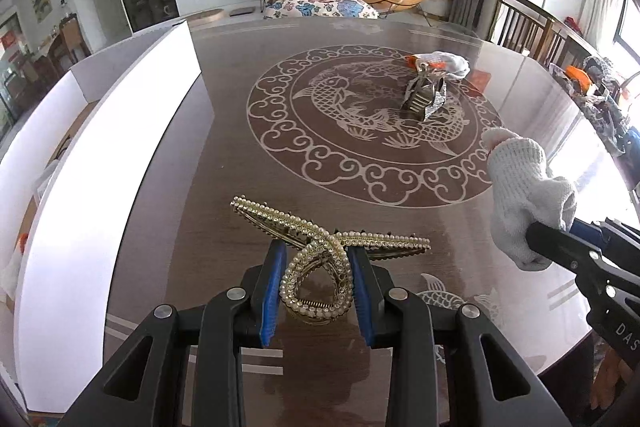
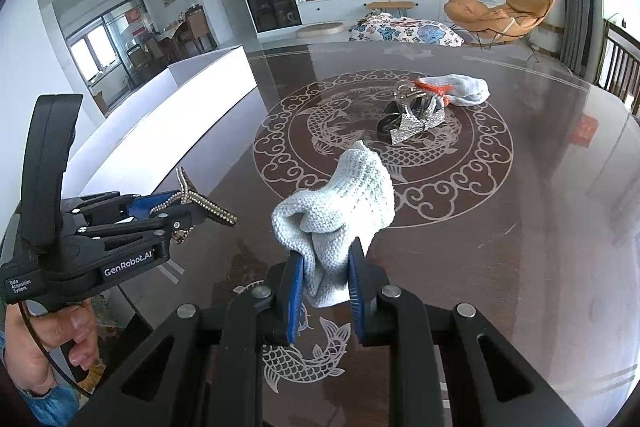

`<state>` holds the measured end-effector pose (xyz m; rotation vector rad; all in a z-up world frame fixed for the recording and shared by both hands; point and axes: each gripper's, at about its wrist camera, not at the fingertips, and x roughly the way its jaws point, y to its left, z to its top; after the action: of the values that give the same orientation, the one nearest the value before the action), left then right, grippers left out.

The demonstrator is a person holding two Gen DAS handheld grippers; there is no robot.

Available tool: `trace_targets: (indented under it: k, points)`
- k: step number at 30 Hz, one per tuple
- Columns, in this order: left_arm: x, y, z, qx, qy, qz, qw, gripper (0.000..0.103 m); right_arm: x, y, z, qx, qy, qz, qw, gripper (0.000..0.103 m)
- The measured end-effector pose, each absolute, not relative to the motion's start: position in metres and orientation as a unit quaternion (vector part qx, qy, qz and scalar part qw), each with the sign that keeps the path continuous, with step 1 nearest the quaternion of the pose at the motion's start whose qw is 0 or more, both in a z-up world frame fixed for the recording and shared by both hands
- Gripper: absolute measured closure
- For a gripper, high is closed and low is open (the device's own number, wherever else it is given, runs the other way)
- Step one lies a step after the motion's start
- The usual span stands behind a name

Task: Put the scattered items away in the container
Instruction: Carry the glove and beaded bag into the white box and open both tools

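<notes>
Where the left gripper point(image 2: 188, 205) shows from the side, white letters on its black body read "GenRobot.AI", and a small label reads "Data Acquisition System". The dark glass tabletop point(image 1: 224, 131) has pale fish drawn inside a ring of curly clouds. Behind it are a TV, plants and an orange chair. The left fingers are closed on the loop of a gold hair clip point(image 1: 320, 251) set with little pearls, held up above the tabletop. The right gripper point(image 2: 325, 281) has its fingers pinched on a white knitted glove point(image 2: 344, 211), also lifted. A long white box point(image 1: 80, 163) stands on the left. Near the middle sit a shiny silver clip point(image 1: 424, 97) and another white glove point(image 1: 448, 63) with an orange cuff; they may be touching.
</notes>
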<state>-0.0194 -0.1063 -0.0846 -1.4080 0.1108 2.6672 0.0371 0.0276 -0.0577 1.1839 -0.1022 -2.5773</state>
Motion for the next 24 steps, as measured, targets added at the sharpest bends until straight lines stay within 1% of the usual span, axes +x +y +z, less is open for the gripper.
trace_targets:
  k: [9,13,18,24]
  points:
    - [-0.024,-0.110,-0.104,-0.492,0.023,0.868,0.067,0.072,0.029,0.010,-0.061,0.425,-0.022,-0.889,0.167,0.083]
    - [-0.022,-0.117,-0.101,-0.494,0.004,0.866,0.077,0.072,0.024,0.000,-0.061,0.430,-0.015,-0.886,0.176,0.083]
    - [-0.021,-0.139,-0.070,-0.472,-0.014,0.878,0.082,0.072,0.018,-0.013,-0.059,0.434,-0.005,-0.881,0.187,0.083]
    - [-0.021,-0.198,-0.013,-0.430,-0.037,0.899,0.066,0.072,-0.007,-0.064,-0.017,0.397,0.023,-0.887,0.236,0.083]
